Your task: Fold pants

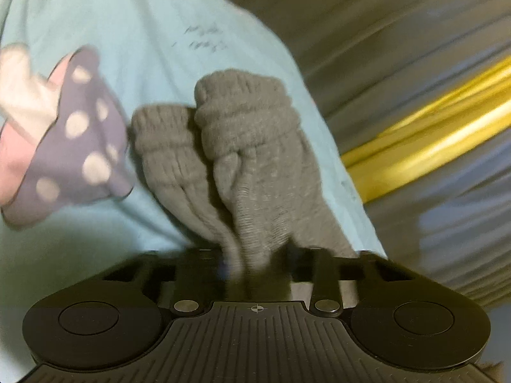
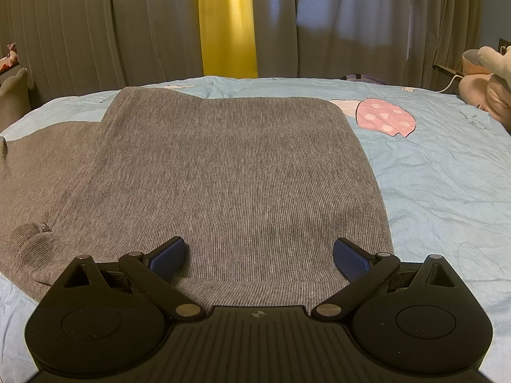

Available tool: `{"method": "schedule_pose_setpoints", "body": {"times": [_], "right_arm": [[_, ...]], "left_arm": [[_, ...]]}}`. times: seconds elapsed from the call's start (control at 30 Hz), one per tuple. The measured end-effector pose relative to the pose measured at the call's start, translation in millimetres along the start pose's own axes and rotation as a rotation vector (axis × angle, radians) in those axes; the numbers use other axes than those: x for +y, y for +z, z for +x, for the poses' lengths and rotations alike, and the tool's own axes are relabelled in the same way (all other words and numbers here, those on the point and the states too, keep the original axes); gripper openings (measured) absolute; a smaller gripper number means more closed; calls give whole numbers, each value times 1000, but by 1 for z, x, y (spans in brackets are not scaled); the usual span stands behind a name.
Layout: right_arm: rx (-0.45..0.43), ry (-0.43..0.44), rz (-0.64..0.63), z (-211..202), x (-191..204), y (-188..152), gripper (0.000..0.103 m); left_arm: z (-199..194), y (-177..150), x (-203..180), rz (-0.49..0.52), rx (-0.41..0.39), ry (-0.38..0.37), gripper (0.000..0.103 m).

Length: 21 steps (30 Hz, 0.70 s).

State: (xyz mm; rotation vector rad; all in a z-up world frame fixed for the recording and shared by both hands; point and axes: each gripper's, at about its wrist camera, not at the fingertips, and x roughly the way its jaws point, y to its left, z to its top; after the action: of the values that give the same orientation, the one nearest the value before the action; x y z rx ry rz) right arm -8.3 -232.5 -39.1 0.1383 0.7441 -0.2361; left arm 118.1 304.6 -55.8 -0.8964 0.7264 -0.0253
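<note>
Grey knit pants (image 2: pixel 223 172) lie spread flat on a light blue bedsheet (image 2: pixel 440 178). My right gripper (image 2: pixel 259 257) is open, its blue pads (image 2: pixel 169 257) just above the near edge of the pants. In the left wrist view my left gripper (image 1: pixel 258 271) is shut on the two ribbed leg cuffs of the pants (image 1: pixel 236 146), which hang bunched from the jaws over the sheet (image 1: pixel 134 32). The left fingertips are hidden by the cloth. That view is motion-blurred.
Grey curtains (image 2: pixel 95 32) with a yellow strip (image 2: pixel 228 22) hang behind the bed. A pink spotted mushroom print (image 2: pixel 386 118) marks the sheet right of the pants; a purple one (image 1: pixel 80 146) shows in the left view. A plush toy (image 2: pixel 488 79) sits far right.
</note>
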Motion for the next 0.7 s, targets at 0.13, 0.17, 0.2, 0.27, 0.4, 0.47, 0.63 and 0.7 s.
{"method": "schedule_pose_setpoints", "body": {"times": [0.13,0.17,0.2,0.27,0.4,0.47,0.63,0.7], "right_arm": [[0,0,0,0,0,0,99],[0,1,0,0,0,0,99],[0,1,0,0,0,0,99],[0,2,0,0,0,0,99],[2,3,3,0,-1,2,99],[3,4,3,0,-1,2,99],[7,13,15,-2,-2,3,99],[6,30,40,-4,-5,5,99]], "left_arm": [[-11,-6,-24,140,-67,-12,20],[-13,-6,-28,148,-73,-17,20],[-14,-5,-30,147,-74,-21,20],[-12,-2,-32,141,-74,-27,20],[1,0,-31,111,-31,39,25],[14,2,-24,52,21,73,42],[21,8,-5,-145,17,46,22],[7,5,-20,-69,-31,34,20]]}}
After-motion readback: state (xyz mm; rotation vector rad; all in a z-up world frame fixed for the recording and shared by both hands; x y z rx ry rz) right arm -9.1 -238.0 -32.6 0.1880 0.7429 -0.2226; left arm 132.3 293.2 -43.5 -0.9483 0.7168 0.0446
